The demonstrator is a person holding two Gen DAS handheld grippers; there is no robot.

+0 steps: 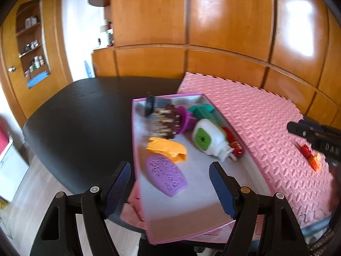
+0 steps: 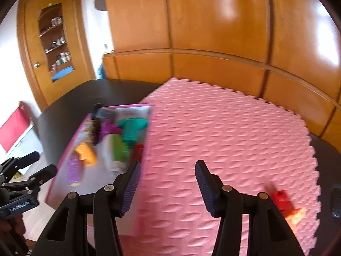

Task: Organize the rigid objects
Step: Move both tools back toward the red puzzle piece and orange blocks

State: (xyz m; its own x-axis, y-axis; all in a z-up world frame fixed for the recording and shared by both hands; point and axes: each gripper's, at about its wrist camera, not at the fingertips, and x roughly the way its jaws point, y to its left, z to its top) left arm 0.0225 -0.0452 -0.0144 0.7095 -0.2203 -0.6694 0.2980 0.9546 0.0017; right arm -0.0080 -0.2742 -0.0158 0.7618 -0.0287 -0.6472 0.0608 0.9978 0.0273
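Pink box (image 1: 223, 228) holds toys; both grippers' jaws apart, empty, w/ red brick (image 2: 282, 199) on mat.

The box (image 1: 191, 224) of toys lies on the table (image 1: 85, 128), left of the mat (image 1: 266, 128).

Both wrist views look steeply down, sharing pink box (image 1: 166, 230) and mat (image 2: 223, 132).

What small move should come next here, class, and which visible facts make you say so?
Probably swing the right gripper toward the red and orange blocks, the only pieces left on the pink mat. The pink box already holds the other objects, and both grippers are open with nothing between their fingers; the left gripper hovers over the box.
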